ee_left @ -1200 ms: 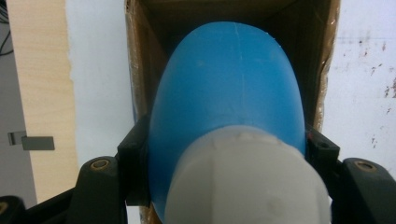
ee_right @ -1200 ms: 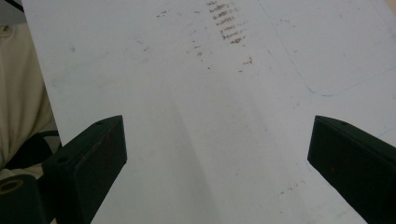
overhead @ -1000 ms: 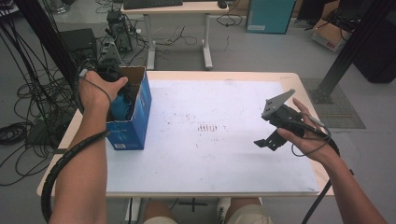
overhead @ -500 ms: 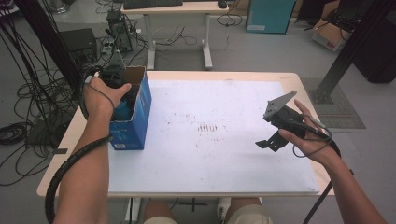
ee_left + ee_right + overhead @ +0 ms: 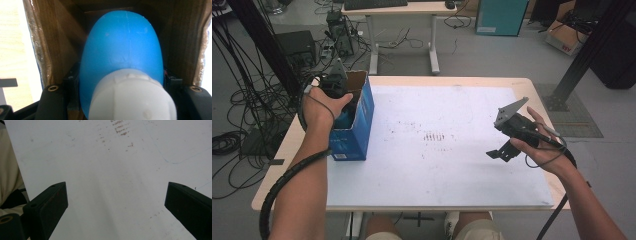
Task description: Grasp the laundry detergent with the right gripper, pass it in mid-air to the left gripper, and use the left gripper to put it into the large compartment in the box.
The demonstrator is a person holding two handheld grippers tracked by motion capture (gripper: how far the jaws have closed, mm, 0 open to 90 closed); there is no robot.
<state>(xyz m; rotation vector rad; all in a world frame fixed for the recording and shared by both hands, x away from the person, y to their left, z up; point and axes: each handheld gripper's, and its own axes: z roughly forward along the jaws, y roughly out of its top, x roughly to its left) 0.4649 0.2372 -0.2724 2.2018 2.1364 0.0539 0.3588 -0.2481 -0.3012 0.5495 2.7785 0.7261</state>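
In the left gripper view, a blue bottle (image 5: pixel 121 50) with a white cap (image 5: pixel 132 96) sits between the two black jaws, cap nearest to the camera and blue body pointing away, down into the blue cardboard box (image 5: pixel 357 125). The jaws of the left gripper (image 5: pixel 334 82) pinch the bottle at both sides, just beyond the cap. Past the bottle, the brown inner walls of the box stand close on each side of the jaws.

The step in hand seems to be moving the bottle through the box opening. To do it well, the grip should stay firm and the gripper should travel straight along the box walls, so the bottle does not scrape the cardboard or tip the box.

The right gripper (image 5: pixel 512 135) hovers above the white worktop (image 5: pixel 437 165), well apart from the box. Its jaws are spread wide with nothing between them.
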